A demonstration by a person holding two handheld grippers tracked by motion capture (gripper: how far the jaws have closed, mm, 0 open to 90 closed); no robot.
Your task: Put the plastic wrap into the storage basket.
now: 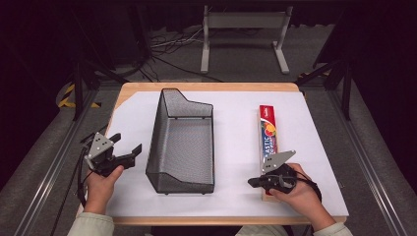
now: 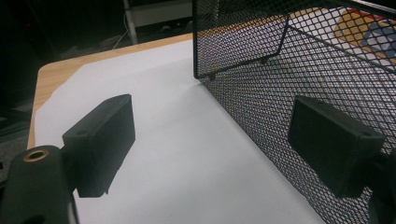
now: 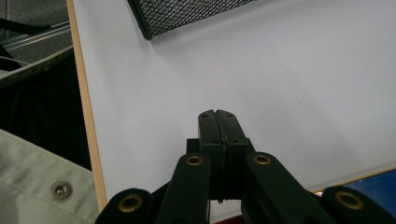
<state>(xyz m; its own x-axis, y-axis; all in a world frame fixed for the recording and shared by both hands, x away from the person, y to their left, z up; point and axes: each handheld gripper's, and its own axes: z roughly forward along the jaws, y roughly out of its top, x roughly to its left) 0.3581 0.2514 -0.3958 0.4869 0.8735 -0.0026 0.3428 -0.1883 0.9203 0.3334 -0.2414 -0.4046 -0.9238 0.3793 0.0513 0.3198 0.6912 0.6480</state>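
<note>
The work in hand looks like getting the long box of plastic wrap point(image 1: 268, 142) into the black mesh basket point(image 1: 156, 142), which stands in the middle of the white sheet point(image 1: 236, 123) covering the table. The box lies lengthwise at the right of the sheet, well apart from the basket, its near end under the person's right hand. The right gripper point(image 1: 254, 182) sits just left of that near end with its jaws pressed together on nothing, pointing left across bare sheet. The left gripper point(image 1: 129, 147) hovers just beside the basket's left wall, jaws spread wide and empty. To do this well, the right gripper should probably open, turn square across the narrow width of the box and close near its middle, so the long carton does not droop or swing when lifted. The left gripper seems well placed to steady the light basket.
</note>
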